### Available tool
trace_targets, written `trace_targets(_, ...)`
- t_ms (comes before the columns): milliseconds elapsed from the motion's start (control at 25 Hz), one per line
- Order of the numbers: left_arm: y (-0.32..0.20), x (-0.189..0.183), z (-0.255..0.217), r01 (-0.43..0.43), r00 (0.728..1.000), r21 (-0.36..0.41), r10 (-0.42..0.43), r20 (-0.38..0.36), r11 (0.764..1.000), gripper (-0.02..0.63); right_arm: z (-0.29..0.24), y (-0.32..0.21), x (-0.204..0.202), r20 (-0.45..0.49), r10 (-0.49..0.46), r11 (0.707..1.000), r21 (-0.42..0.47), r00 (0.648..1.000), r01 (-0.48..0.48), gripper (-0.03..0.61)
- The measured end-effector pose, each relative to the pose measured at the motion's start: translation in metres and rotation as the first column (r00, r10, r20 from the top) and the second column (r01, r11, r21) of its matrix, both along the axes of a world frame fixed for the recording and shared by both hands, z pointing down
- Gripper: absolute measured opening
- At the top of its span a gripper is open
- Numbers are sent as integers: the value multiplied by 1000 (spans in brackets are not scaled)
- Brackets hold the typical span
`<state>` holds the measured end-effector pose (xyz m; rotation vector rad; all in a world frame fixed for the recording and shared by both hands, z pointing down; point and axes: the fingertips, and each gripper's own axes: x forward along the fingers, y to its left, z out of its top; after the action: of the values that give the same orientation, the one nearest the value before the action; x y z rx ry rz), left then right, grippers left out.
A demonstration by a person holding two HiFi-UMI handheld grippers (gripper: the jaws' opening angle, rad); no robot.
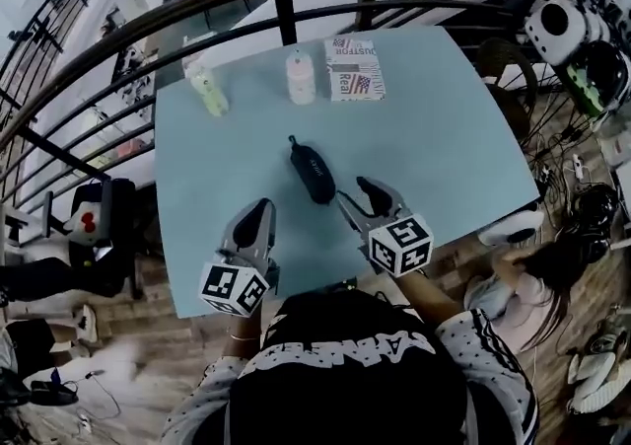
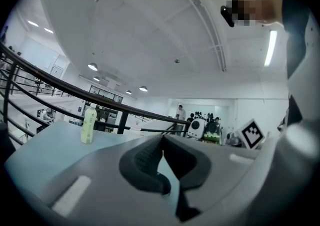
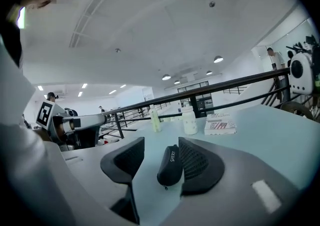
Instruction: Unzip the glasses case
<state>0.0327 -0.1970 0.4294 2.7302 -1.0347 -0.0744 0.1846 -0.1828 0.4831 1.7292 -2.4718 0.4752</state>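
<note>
Left gripper [image 1: 258, 208]: jaws closed tip to tip in the left gripper view, nothing between them. It is held low over the near left part of the pale blue surface [image 1: 444, 137], pointing about level and away from the person, its marker cube [image 1: 234, 287] nearest the body. Glasses case [image 1: 314, 172]: dark, elongated, zipped shut as far as can be seen, lying flat on the surface near its middle, ahead of and between the two grippers, closer to the right one. Right gripper [image 1: 357, 191]: jaws partly apart. The right gripper view shows the case [image 3: 170, 165] between them, hard by the right-hand pad and well clear of the left-hand one. Contact with that right pad cannot be told, and nothing is clamped. This gripper points a little downward, angled in toward the case's near end. Head view alone gives the layout at the far edge: green bottle [image 1: 209, 93], white bottle [image 1: 300, 76], flag-printed box [image 1: 355, 68], then the dark railing [image 1: 286, 9] behind. Left gripper view [image 2: 162, 137] misses the case entirely, showing only the green bottle [image 2: 89, 126] and the other gripper's cube [image 2: 252, 134]. Right gripper view [image 3: 161, 141] alone shows white lettering on the case.
</note>
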Motion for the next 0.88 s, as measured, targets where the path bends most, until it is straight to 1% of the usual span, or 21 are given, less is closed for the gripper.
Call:
trace_targets(120,-22,-11,5,17,1000,-20,-17,-2,1000,0,21,-23,-14,-20,-1,998,-61,1000,0,222)
trace_targets(200,-34,-15,4,13,1000,-33,-14,-11,999,0,33,-37,-21,-34,4,994,-106,999,-7,260)
trace_targets(400,-57,-24,1,1,1000,-60,-3,-26,998,0,58,-67,-31,-113,22,978,-203,993,-44,312)
trace_targets(680,-74,-51,19,-7,999,-132,2,-39,991,0,89,-84,-51,-186,21,950,-303,982,-78,369)
trace_targets(880,-89,-64,27,-17,998,-151,9,-55,988,0,108,-96,-50,-241,45,934,-335,969,-127,398)
